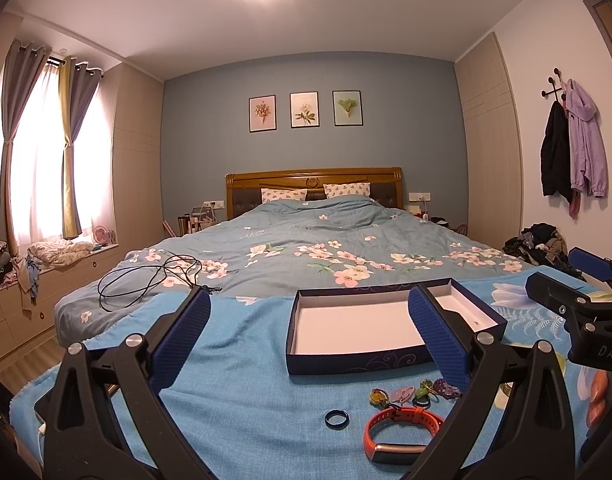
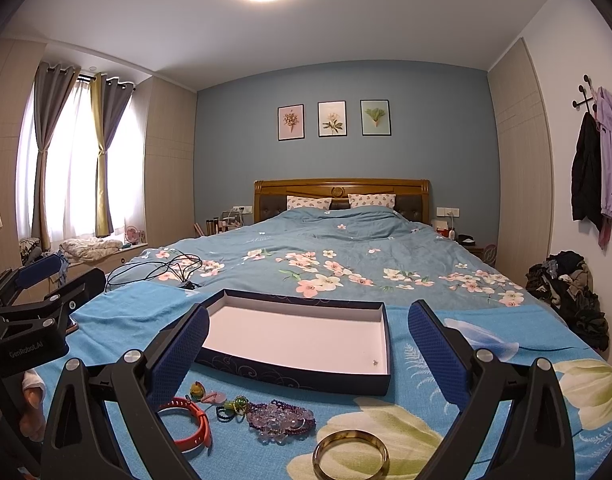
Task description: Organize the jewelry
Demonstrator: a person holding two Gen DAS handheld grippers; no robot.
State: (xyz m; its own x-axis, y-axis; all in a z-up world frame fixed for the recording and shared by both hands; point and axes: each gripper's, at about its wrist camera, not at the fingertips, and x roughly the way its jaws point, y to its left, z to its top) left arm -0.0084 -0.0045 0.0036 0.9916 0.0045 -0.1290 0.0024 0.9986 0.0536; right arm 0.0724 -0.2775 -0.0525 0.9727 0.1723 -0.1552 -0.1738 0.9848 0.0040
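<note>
Glossy bangle (image 2: pixel 351 453), matt cardboard box (image 2: pixel 302 376), woven cloth (image 2: pixel 266 456), polished wooden headboard (image 2: pixel 342 190).

On the blue cloth (image 2: pixel 266 452) lay one open navy box (image 2: pixel 290 376), and at 6 o'clock from it one orange wristband (image 2: pixel 198 424), one dark blue ring (image 1: pixel 337 417), one amber bangle (image 2: pixel 350 454) and one heap of purple beads (image 2: pixel 280 420); the small colourful pieces beside the beads were too tangled to count. Two grippers were in view, the left gripper (image 1: pixel 306 336) and the right gripper (image 2: pixel 308 344). On the far wall at 12 o'clock hung three framed pictures (image 2: pixel 332 119), with two pillows (image 2: pixel 372 201) beneath, and two jackets (image 2: pixel 598 168) hung at 3 o'clock.
</note>
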